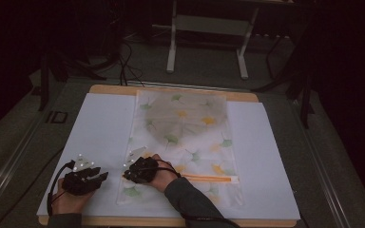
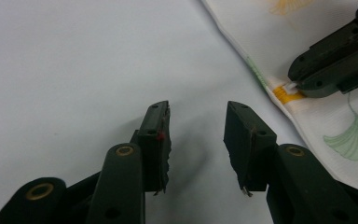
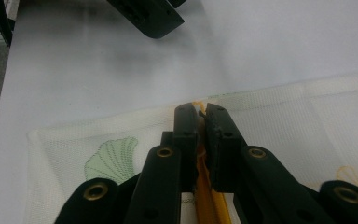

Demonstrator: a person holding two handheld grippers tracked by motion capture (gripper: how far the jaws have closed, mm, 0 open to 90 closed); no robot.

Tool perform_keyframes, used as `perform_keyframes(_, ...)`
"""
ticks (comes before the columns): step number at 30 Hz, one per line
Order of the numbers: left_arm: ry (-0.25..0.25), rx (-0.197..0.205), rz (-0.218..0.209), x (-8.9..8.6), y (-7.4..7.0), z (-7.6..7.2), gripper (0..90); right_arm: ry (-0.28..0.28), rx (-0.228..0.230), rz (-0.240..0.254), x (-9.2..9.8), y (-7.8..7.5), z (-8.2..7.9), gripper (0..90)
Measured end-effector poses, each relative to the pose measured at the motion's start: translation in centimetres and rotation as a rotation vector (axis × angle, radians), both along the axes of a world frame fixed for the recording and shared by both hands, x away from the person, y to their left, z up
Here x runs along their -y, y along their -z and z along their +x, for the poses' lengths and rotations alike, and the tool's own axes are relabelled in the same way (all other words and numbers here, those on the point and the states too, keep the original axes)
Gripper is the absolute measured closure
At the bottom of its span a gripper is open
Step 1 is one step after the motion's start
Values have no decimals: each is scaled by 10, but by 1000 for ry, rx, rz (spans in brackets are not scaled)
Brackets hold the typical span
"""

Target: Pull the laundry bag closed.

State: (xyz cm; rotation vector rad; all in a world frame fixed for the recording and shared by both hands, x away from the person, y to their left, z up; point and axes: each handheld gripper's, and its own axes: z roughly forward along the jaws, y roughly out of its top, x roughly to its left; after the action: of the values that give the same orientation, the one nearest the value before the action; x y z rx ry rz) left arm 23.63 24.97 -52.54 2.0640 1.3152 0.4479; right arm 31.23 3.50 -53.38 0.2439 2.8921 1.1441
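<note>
A white mesh bag (image 1: 185,128) printed with green and yellow leaves lies flat on a white sheet (image 1: 100,123). An orange zipper (image 1: 214,179) runs across its near end. My right gripper (image 1: 125,176) is at the bag's left edge, shut on the zipper's pull (image 3: 200,106), with the orange tape (image 3: 205,200) running back under its jaws. My left gripper (image 1: 105,175) rests on the sheet just left of the bag, open with nothing between its fingers (image 2: 156,135). From the left gripper view the right gripper (image 2: 298,80) is pinching the white pull at the orange zipper end (image 2: 286,94).
The sheet covers a wooden table top (image 1: 114,89). Bare white sheet lies left and right of the bag. Beyond the table stand a white desk frame (image 1: 171,47), dark stands and floor cables (image 1: 126,61). The room is dim.
</note>
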Motion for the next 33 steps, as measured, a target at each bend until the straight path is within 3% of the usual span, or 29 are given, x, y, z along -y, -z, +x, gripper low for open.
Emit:
perform_keyframes(10, 38, -14, -51, 6, -4, -2, 589, -10, 8, -4, 2, -2, -2, 839)
perform_keyframes(18, 84, -44, -60, 14, -4, -2, 578, -6, 14, -2, 3, -4, -3, 840)
perform_keyframes(24, 115, -63, -105, 18, -4, 0, 573, -13, 23, -1, 4, -7, -3, 840)
perform_keyframes(33, 142, -90, -110, 27, -2, 1, 571, -12, 24, 5, 6, -8, -4, 842)
